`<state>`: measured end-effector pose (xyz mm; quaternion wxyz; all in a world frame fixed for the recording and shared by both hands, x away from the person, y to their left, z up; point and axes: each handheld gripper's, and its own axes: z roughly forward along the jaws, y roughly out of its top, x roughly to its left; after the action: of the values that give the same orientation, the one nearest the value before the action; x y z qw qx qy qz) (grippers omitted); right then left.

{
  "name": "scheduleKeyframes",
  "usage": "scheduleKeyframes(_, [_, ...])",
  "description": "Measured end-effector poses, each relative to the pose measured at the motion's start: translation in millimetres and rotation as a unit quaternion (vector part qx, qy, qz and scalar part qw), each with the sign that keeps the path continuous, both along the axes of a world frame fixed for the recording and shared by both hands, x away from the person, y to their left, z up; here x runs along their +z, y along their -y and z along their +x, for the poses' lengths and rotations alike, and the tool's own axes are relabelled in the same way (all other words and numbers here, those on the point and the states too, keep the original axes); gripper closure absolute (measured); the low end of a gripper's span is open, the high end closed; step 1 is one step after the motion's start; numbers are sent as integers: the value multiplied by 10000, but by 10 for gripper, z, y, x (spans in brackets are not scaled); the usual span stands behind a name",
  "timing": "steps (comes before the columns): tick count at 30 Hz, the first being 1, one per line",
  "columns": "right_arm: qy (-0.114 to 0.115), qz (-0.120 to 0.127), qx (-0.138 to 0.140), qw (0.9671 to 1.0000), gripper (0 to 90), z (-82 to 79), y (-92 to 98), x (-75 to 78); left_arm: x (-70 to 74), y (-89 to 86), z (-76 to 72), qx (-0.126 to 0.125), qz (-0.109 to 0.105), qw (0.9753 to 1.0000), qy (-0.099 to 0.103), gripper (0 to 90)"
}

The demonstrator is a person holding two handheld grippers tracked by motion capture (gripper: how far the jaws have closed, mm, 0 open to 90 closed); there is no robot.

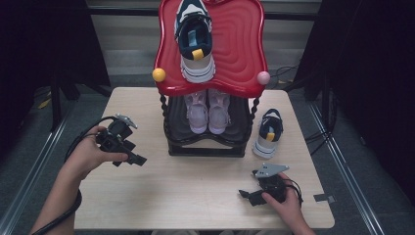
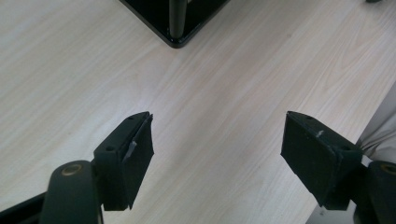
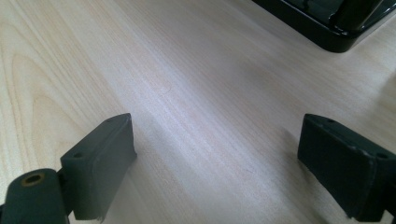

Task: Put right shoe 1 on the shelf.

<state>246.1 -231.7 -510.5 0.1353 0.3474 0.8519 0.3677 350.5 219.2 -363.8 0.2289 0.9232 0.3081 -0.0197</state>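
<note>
High view: a two-tier shoe rack is standing at the far middle of the light wooden table. A navy-and-white sneaker is lying on the rack's red top shelf, toe pointing toward the person. A pair of pink sneakers is sitting side by side on the black lower shelf. A second navy-and-white sneaker is resting on the table just beside the rack's right leg, well apart from both grippers. The left gripper is hovering over the table left of the rack, held in the person's left hand. The right gripper is lying low near the table's front edge, held in the right hand.

Left gripper view: the jaws are standing wide apart over bare wood, with nothing between them; a corner of the rack's black base is showing ahead.

Right gripper view: the jaws are likewise spread wide and holding nothing, with the rack's base at the upper right.
</note>
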Motion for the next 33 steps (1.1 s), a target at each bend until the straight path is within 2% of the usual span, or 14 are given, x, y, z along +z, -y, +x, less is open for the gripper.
scheduleKeyframes(1, [4,-1,3,10000,104,0,0,0,-68,5,-4,25,-38,10000,-20,247])
scheduleKeyframes(4, [1,-5,6,10000,103,0,1,0,-133,7,-7,48,-89,9999,-56,247])
scheduleKeyframes(5, [1,-6,7,10000,103,0,2,0,-214,14,-6,62,-137,9998,-106,247])
scheduleKeyframes(7, [0,-1,3,10000,103,0,0,0,-239,17,-5,51,-132,9998,-115,247])
scheduleKeyframes(8, [0,-1,2,10000,103,0,0,0,-314,34,-11,64,-170,9998,-119,247])
scheduleKeyframes(19, [0,1,0,10000,103,0,0,0,-581,68,-27,95,-269,9994,-185,247])
scheduleKeyframes(27, [-1,1,0,10000,103,0,0,0,-822,89,-58,108,-391,9987,-320,243])
scheduleKeyframes(33, [3,-6,8,10000,103,1,2,0,-952,103,-76,113,-450,9985,-290,243])
